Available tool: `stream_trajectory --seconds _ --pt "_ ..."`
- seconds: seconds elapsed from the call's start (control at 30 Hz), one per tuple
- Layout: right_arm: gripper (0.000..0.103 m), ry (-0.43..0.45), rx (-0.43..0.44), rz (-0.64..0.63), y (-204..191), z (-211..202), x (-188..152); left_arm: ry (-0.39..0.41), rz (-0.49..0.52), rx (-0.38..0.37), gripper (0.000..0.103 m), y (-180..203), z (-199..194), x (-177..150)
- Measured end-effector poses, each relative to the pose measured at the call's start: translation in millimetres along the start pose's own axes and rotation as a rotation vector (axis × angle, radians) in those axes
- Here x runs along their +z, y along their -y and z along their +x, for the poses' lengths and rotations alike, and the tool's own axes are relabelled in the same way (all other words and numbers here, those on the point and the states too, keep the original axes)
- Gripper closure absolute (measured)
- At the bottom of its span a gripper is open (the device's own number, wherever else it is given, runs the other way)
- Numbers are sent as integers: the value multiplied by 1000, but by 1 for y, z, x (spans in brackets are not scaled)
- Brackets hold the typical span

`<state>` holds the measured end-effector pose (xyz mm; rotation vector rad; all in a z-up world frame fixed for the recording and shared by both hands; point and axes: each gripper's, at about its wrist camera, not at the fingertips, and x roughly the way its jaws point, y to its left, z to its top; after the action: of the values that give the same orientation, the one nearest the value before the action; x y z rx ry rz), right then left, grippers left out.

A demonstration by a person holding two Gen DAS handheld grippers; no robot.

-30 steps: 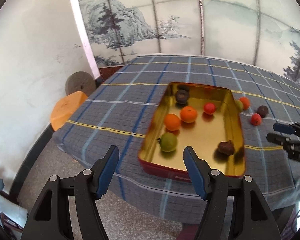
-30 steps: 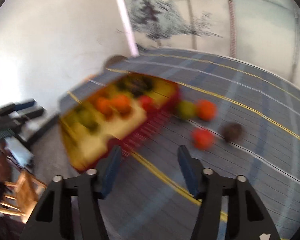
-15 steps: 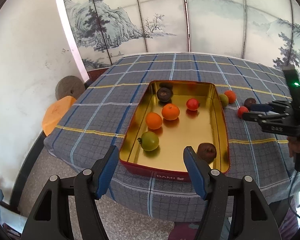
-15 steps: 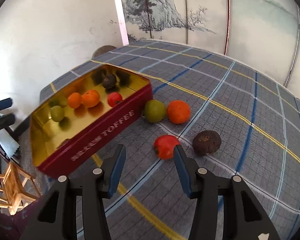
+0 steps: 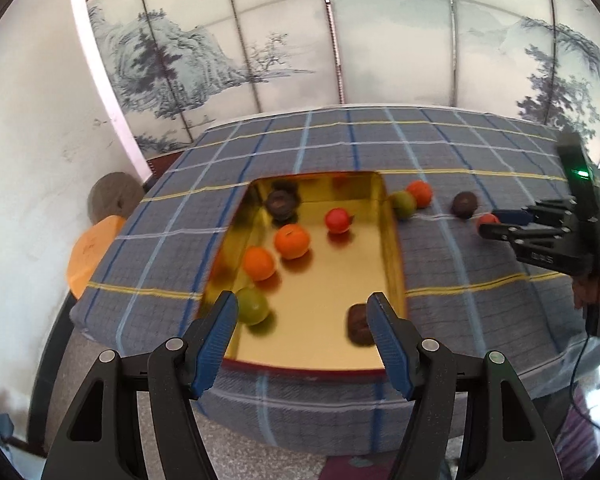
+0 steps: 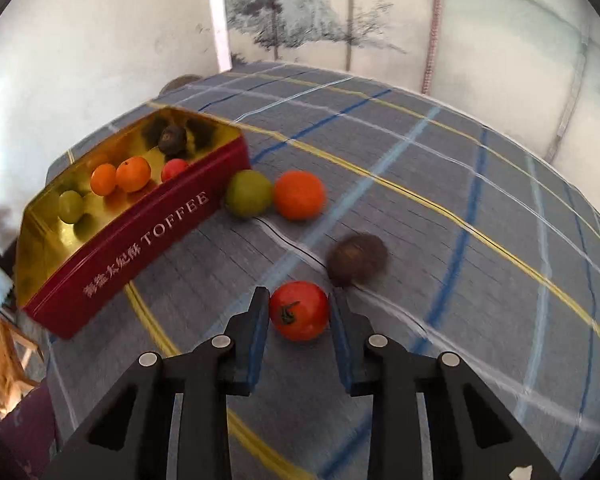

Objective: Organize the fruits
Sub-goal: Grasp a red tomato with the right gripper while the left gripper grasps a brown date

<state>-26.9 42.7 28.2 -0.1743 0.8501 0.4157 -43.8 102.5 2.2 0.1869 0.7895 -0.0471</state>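
My right tongs (image 6: 299, 312) bracket the red tomato (image 6: 299, 310) on the plaid cloth (image 6: 480, 280), fingers at its sides, though I cannot tell whether they grip it; its round body has no long axis, and its green stem scar faces back toward me. My left tongs (image 5: 302, 334) hang spread apart over the near end of the gold-lined toffee tin (image 5: 394, 248), whose long axis runs straight ahead between their fingers.

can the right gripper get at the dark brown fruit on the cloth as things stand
Probably not yet: the right gripper has the red tomato between its fingers, and the dark brown fruit lies just beyond it.
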Motion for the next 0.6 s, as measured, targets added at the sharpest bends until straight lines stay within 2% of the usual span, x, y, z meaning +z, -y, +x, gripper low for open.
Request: stream_trajectory --seconds 0.07,0.13,0.23,0.3,0.4,0.6 --pt "75 43 16 48 10 -21 -9 4 22 -26 36 9 0 8" --pt "75 70 -7 67 21 -40 -20 6 53 -70 36 22 2 18" --pt "75 52 -90 77 48 -51 -37 -25 79 -210 36 43 12 37" --pt "75 44 -135 115 72 -57 -49 -47 114 -268 36 65 24 51" --pt "75 54 -176 194 109 -65 -62 -46 151 -287 36 94 42 70" --pt "75 57 -191 313 153 -65 -77 -123 221 -357 36 153 104 101"
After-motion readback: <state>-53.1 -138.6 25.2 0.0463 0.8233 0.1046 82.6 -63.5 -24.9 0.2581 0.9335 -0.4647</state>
